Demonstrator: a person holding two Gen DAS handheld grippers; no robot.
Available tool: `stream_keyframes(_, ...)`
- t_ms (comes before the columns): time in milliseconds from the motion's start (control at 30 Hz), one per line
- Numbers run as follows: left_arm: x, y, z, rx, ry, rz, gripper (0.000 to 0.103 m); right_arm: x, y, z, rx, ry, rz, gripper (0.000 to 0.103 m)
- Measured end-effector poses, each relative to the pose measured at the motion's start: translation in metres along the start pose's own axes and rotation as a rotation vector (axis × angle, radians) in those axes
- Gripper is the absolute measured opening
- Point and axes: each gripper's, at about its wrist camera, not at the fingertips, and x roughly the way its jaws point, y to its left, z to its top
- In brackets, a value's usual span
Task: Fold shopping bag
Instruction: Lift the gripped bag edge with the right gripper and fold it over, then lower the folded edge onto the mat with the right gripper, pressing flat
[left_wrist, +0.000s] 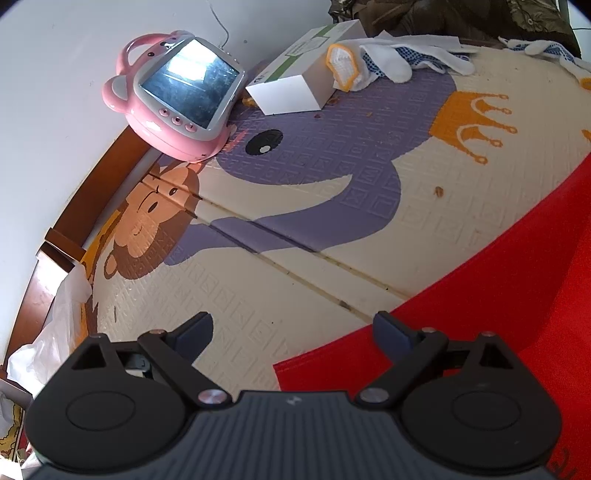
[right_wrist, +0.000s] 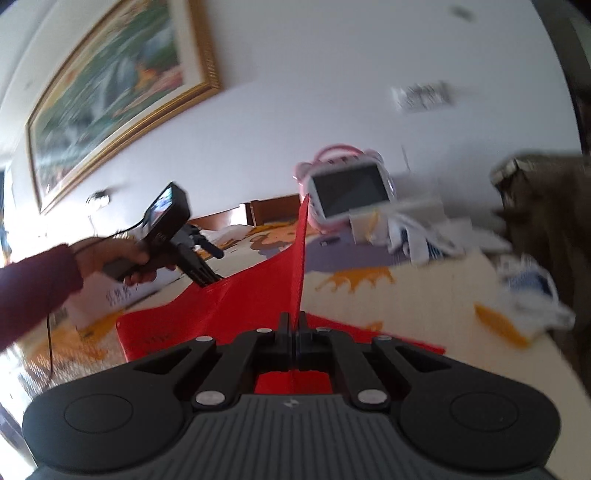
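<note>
The red shopping bag (right_wrist: 258, 291) lies partly on the cartoon play mat (left_wrist: 295, 206), one edge lifted by the right gripper (right_wrist: 294, 325), whose jaws are clenched on it. The left gripper (left_wrist: 291, 328) hovers beside the bag, jaws spread wide and empty. The fabric looks light, limp and creasable, best pinched at corners or hems; motion blur hides its handles and far edge.

Black tongs (right_wrist: 294, 325) with silver screws, ribbed grey housing; maroon sleeve (right_wrist: 35, 291), thin black cable.
</note>
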Motion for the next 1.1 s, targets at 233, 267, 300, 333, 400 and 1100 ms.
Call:
stream_keyframes(233, 0.000, -0.001, 0.001, 0.004, 0.002, 0.007, 0.095, 0.002, -0.016, -0.010, 0.196, 0.018, -0.054, 0.002)
stream_keyframes(267, 0.000, -0.001, 0.001, 0.006, 0.003, 0.009, 0.096, 0.002, -0.019, -0.011, 0.216, 0.024, -0.072, 0.002)
stream_keyframes(300, 0.001, -0.001, 0.001, 0.007, 0.004, 0.012, 0.097, 0.000, -0.025, -0.008, 0.237, 0.029, -0.082, 0.002)
stream_keyframes(333, 0.001, -0.001, 0.001, 0.007, 0.004, 0.014, 0.097, 0.000, -0.028, -0.009, 0.255, 0.035, -0.087, 0.002)
stream_keyframes(400, 0.001, 0.000, 0.001, 0.006, 0.004, 0.014, 0.098, 0.001, -0.031, -0.011, 0.274, 0.040, -0.110, 0.002)
stream_keyframes(1100, 0.002, 0.000, 0.000, 0.005, -0.007, 0.020, 0.100, 0.013, -0.056, -0.015, 0.335, 0.087, -0.238, 0.002)
